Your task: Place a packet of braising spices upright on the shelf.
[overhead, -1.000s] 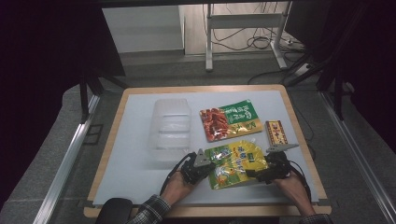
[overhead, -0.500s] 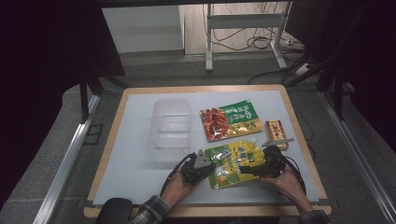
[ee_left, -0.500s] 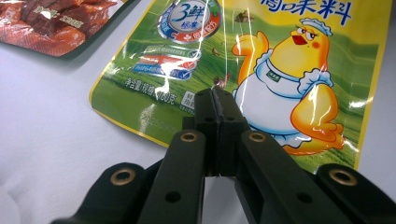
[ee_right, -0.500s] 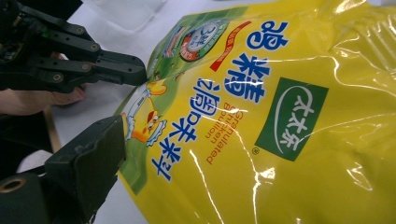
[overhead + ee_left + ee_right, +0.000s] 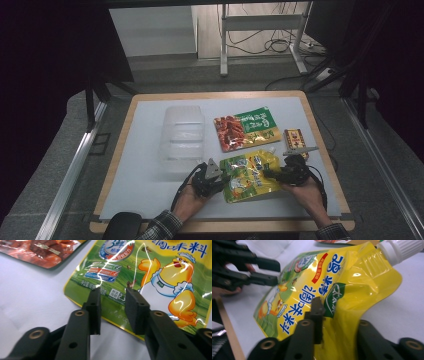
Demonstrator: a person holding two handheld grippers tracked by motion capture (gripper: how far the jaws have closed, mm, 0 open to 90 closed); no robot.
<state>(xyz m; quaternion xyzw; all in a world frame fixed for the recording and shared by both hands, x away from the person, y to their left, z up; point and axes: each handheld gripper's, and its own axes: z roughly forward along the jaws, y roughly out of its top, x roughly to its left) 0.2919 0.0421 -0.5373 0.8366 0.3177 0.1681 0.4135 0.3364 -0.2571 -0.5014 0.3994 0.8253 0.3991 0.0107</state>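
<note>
Right gripper view shows the right gripper [image 5: 332,315] with its fingers having just been closing, now clamped on the yellow spout pouch [image 5: 329,287]; one finger [image 5: 317,312] lies across the printed face while the pouch's yellow side bulges up between the two; the white screw cap [image 5: 402,250] sits beyond the fingers, up and to the right, and the pouch's lower green end runs away from them toward the left gripper [image 5: 272,272]; left gripper view shows that gripper's fingers [image 5: 95,307] apart, having just been opening, with a clear gap between them; both tips hover over the pouch's green lower edge [image 5: 112,312], pressing nothing; ahead of them lies the cartoon chick print, and off to the upper left a red-and-green snack bag [image 5: 37,252] rests on the table [image 5: 32,300]; in the high view the pouch [image 5: 248,175] lies between the left gripper [image 5: 216,181] and the right gripper [image 5: 281,175], near the table's front edge; a clear plastic container [image 5: 182,140] stands just beyond the left fingers, and a small patterned box [image 5: 296,140] just beyond the right ones.
</note>
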